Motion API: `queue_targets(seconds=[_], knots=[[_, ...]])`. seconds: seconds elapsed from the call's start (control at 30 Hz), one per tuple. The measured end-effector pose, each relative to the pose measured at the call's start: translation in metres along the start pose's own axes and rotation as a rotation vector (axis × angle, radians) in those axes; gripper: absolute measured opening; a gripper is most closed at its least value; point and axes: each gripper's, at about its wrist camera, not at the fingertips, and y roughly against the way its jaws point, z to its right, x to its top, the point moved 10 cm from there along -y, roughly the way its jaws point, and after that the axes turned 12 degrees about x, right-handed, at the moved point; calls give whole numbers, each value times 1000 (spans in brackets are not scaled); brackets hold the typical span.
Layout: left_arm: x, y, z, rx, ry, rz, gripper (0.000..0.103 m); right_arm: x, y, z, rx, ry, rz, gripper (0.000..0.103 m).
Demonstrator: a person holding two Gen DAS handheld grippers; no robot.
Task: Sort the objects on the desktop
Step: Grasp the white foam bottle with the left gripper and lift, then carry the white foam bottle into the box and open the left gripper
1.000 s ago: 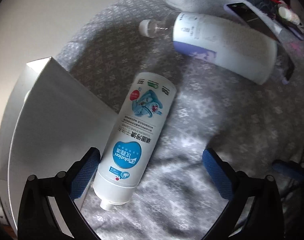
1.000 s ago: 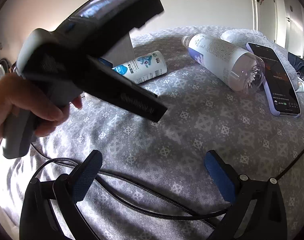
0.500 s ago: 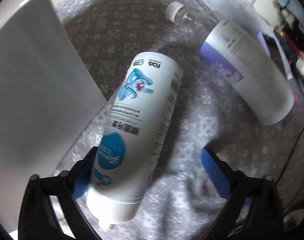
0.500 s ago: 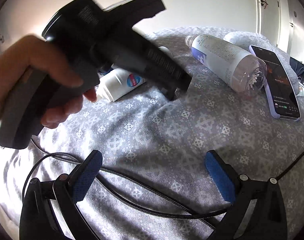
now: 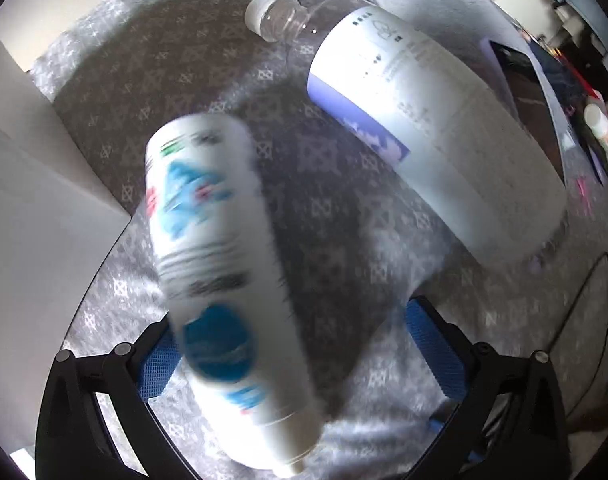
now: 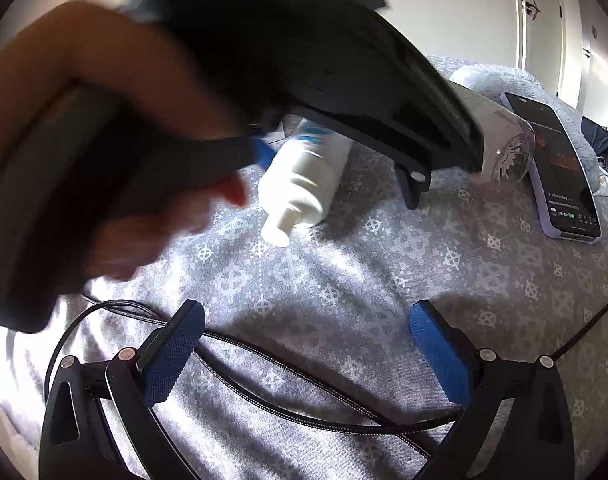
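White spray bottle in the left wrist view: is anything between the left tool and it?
Nothing visible blocks it. The white spray bottle already lies between the open fingers of the left tool, on the patterned cloth. The clear water bottle lies beyond, apart from it.

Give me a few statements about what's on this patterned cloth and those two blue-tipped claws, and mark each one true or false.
1. The white bottle lies between the left gripper's open fingers. True.
2. The right gripper clamps the phone. False: it is open, holding nothing.
3. The clear bottle stands upright. False: it lies on its side.
4. A black cable runs across the cloth. True.
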Motion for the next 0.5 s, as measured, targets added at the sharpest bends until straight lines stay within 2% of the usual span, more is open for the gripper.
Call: queue_targets(seconds=[0.03,0.1,0.13,0.17,0.2,0.27,0.37,0.5], knots=[[0,1,-1,0,14,6,102,0,0,-1,4,-2,1,103],[-3,7,-4,8,15,43,91,0,1,-2,13,-7,6,103],[-5,12,-8,14,22,65,73,0,2,-2,16,-9,8,103],[-8,18,-13,15,38,80,48,-1,2,-3,16,-9,8,103],[-12,24,-19,4,60,82,43,-1,1,-4,13,-7,7,103],[-22,35,-27,-13,85,100,43,-1,0,-6,1,1,1,103],[-37,64,-32,4,54,175,43,-2,-1,-10,-17,14,-7,103],[-38,105,-38,-40,87,287,43,-3,-1,-14,-21,17,-10,103]])
